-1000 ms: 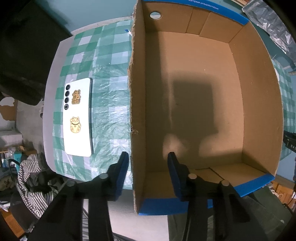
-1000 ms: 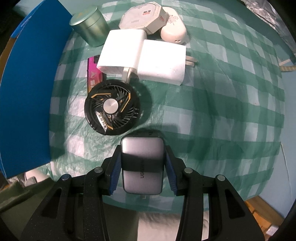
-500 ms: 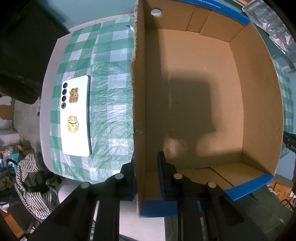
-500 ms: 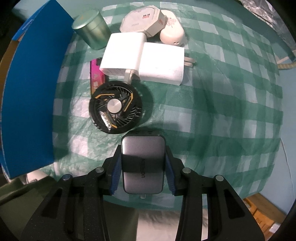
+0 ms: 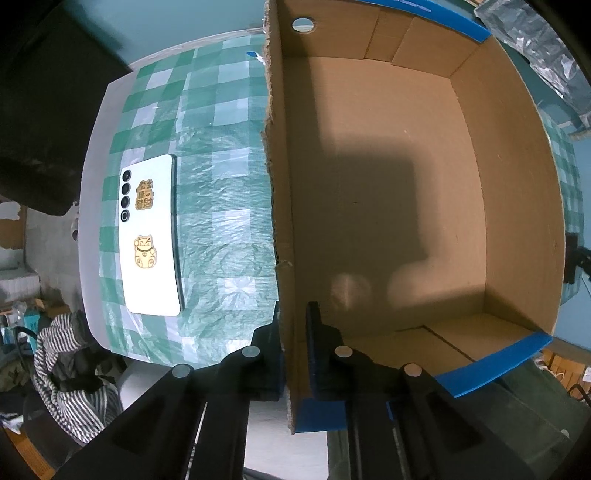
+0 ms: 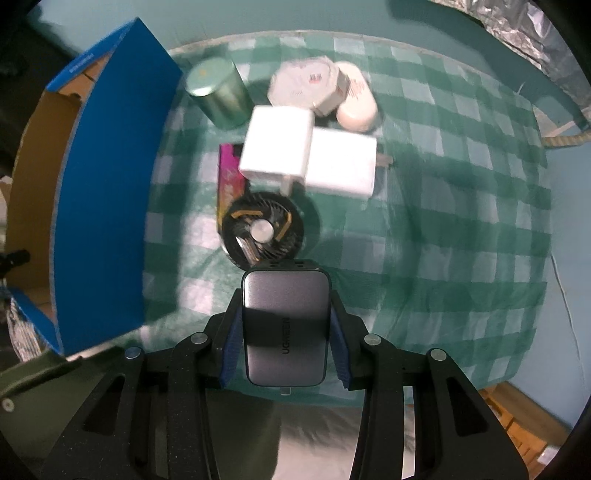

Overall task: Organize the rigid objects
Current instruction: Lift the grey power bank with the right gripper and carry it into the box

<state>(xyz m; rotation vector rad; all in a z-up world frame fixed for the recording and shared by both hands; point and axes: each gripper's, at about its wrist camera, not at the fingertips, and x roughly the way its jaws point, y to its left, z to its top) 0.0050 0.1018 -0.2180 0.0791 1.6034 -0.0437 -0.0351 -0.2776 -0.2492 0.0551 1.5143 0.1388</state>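
An open cardboard box (image 5: 388,206) with blue outer walls fills the left wrist view; nothing lies on its floor. My left gripper (image 5: 293,332) is shut on the box's left wall near its front corner, one finger outside, one inside. In the right wrist view my right gripper (image 6: 284,328) is shut on a grey charger block (image 6: 286,325), held above the checked cloth. Beyond it lie a black round fan (image 6: 264,230), two white adapters (image 6: 310,157), a pink pack (image 6: 229,173), a green tin (image 6: 219,92), a white octagonal box (image 6: 303,83) and a cream case (image 6: 356,105). The box (image 6: 107,192) stands at left.
A white phone (image 5: 149,236) with gold stickers lies face down on the green checked tablecloth (image 5: 221,192) left of the box. A striped cloth (image 5: 62,365) sits beyond the table's front-left edge. Crinkled foil (image 6: 517,33) lies at the far right.
My left gripper's jaws closed onto the box's left wall. My right gripper rose with the grey charger and drifted toward the box, so the table objects look smaller.
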